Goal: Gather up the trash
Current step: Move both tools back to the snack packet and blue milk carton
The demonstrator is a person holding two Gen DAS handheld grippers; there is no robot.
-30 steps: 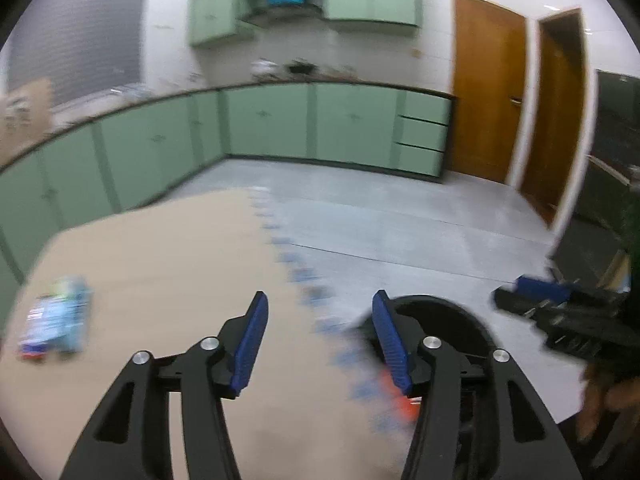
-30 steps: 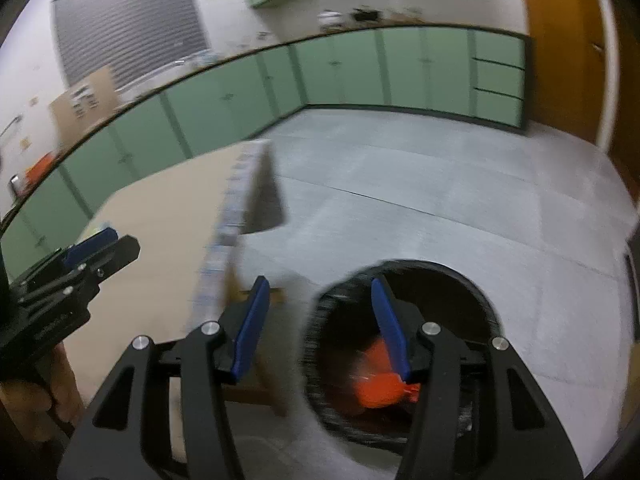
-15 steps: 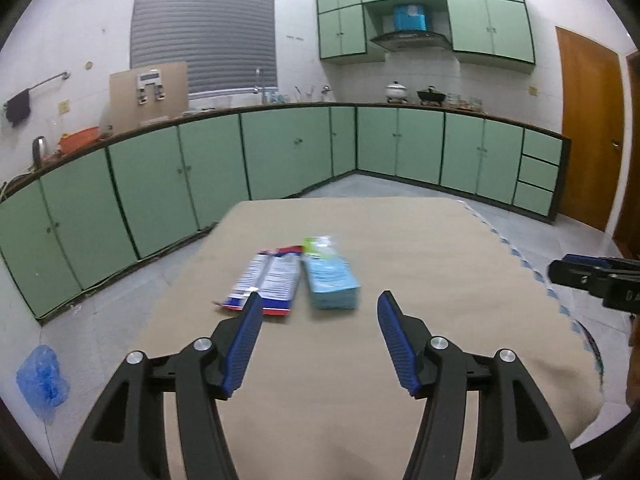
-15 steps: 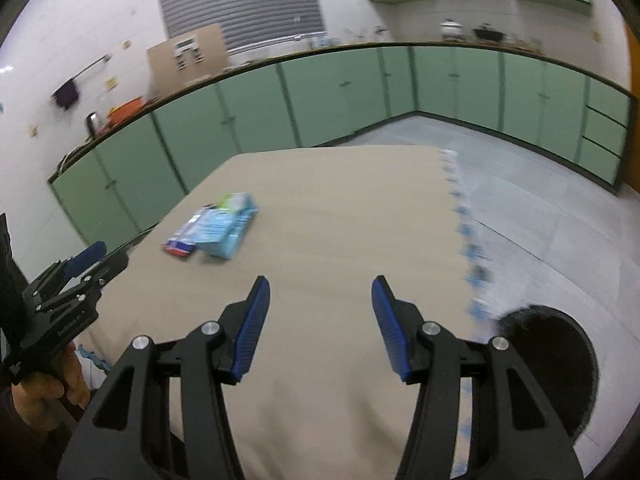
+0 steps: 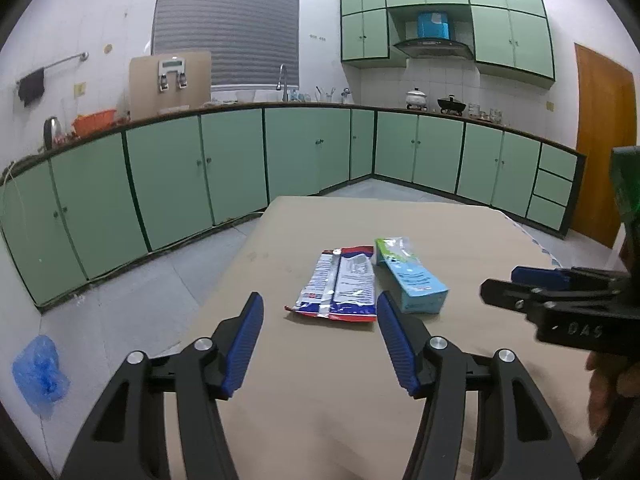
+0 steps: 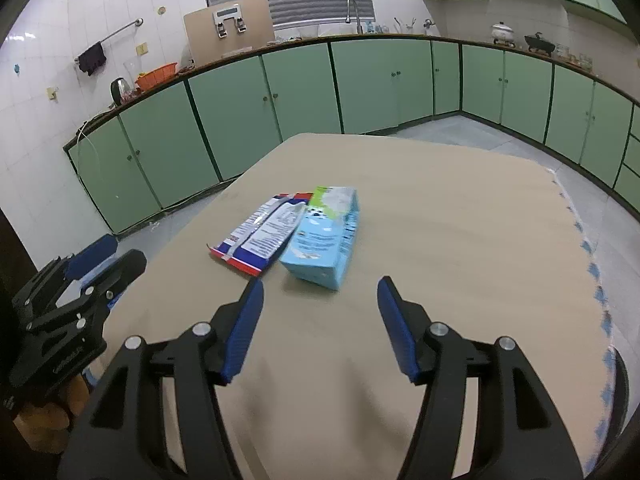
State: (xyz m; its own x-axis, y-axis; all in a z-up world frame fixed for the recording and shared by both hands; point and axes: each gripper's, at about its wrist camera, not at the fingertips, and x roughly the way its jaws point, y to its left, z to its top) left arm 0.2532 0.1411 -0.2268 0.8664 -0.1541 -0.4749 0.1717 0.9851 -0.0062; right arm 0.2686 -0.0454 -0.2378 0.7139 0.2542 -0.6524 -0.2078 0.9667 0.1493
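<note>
A flat silver, red and blue wrapper (image 5: 340, 286) and a light blue carton (image 5: 410, 276) lie side by side on the beige table (image 5: 360, 400). My left gripper (image 5: 320, 340) is open and empty, just short of the wrapper. My right gripper (image 6: 320, 328) is open and empty, just short of the carton (image 6: 324, 240), with the wrapper (image 6: 264, 234) to its left. The right gripper also shows at the right of the left wrist view (image 5: 560, 300). The left gripper shows at the left of the right wrist view (image 6: 76, 292).
A black bin's rim (image 6: 622, 392) shows below the table's right edge. Green cabinets (image 5: 232, 172) line the walls. A blue plastic bag (image 5: 38, 372) lies on the floor to the left. A wooden door (image 5: 600, 140) stands at the right.
Both grippers have swung left from the black bin with an orange item inside, back over the table, and moved closer to the wrapper and carton. Both stay open.
</note>
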